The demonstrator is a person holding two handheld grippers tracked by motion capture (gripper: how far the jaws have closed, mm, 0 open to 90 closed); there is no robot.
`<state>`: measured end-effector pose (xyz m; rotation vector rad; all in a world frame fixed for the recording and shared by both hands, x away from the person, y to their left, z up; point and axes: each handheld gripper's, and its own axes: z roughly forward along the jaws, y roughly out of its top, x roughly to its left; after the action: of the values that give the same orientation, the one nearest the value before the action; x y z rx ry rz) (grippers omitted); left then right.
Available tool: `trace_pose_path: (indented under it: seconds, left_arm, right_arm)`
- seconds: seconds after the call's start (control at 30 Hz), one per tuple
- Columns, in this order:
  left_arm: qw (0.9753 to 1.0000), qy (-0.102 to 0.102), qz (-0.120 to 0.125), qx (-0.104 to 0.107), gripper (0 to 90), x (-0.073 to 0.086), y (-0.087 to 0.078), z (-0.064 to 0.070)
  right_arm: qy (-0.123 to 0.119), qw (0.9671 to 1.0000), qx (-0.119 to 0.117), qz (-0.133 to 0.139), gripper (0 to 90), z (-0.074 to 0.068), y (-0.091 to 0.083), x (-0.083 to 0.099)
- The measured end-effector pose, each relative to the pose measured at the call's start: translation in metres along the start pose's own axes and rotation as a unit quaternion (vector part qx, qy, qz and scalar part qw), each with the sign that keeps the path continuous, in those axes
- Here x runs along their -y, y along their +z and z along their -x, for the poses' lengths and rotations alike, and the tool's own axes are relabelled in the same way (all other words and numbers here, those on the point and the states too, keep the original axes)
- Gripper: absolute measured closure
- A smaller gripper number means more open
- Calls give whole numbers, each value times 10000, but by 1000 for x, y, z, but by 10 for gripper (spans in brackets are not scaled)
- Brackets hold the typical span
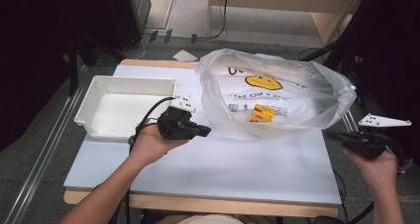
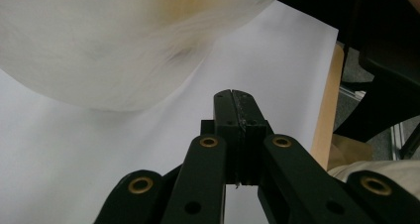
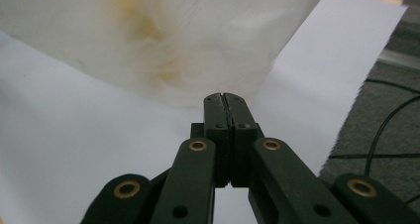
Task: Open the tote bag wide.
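Observation:
A puffed-up translucent plastic bag [image 1: 277,92] with a yellow smiley print lies on the white table top [image 1: 237,164], right of centre. A small yellow item [image 1: 262,113] shows through it. My left gripper [image 1: 207,131] rests just left of the bag's near corner, its jaws pressed together with nothing between them. In the left gripper view the left gripper [image 2: 232,93] points at the table below the bag [image 2: 114,40]. My right gripper [image 1: 331,135] hovers off the table's right edge, shut and empty. In the right gripper view the right gripper [image 3: 224,96] points at the bag [image 3: 163,35].
An empty white plastic bin [image 1: 124,105] stands at the left of the table. The wooden table edge [image 1: 198,204] runs along the front. Cables [image 3: 391,135] lie on the grey floor to the right. A wooden shelf unit [image 1: 297,6] stands behind.

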<state>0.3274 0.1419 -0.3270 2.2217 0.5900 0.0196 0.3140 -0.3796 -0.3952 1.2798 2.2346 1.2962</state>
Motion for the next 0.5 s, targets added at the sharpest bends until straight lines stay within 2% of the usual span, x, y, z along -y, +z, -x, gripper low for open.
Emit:
trace_pose_path:
  seconds: [0.1,0.13,0.17,0.23,0.3,0.33,0.37,0.4,0.43,0.47,0.5]
  left_arm:
    - [10000,46,-10,-2,900,-5,-6,0]
    - [10000,41,44,32,900,-11,-12,0]
    - [10000,52,67,33,900,-14,-15,1]
    - [9999,89,80,24,900,-18,-19,2]
    - [9997,186,144,23,900,-30,-29,6]
    - [9997,186,144,23,900,-30,-29,6]
    - [9996,212,147,57,900,-34,-32,7]
    - [9995,249,154,77,900,-41,-37,8]
    - [9995,249,154,77,900,-41,-37,8]
    - [9994,306,169,82,900,-50,-43,9]
    - [9994,306,169,82,900,-50,-43,9]
  right_arm:
    - [-44,10000,23,-25,900,4,-2,-8]
    - [-99,9999,111,-59,900,9,-5,-19]
    - [-107,9998,144,-44,900,11,-5,-22]
    - [-28,9999,133,43,900,19,-8,-33]
    - [-9,9999,72,127,900,23,-10,-42]
    - [-9,9999,72,127,900,23,-10,-42]
    - [-109,9998,121,137,900,23,-10,-55]
    - [-147,9997,150,114,900,24,-11,-61]
    - [-147,9997,150,114,900,24,-11,-61]
    - [-185,9996,180,78,900,28,-10,-71]
    - [-175,9997,171,77,900,31,-10,-76]
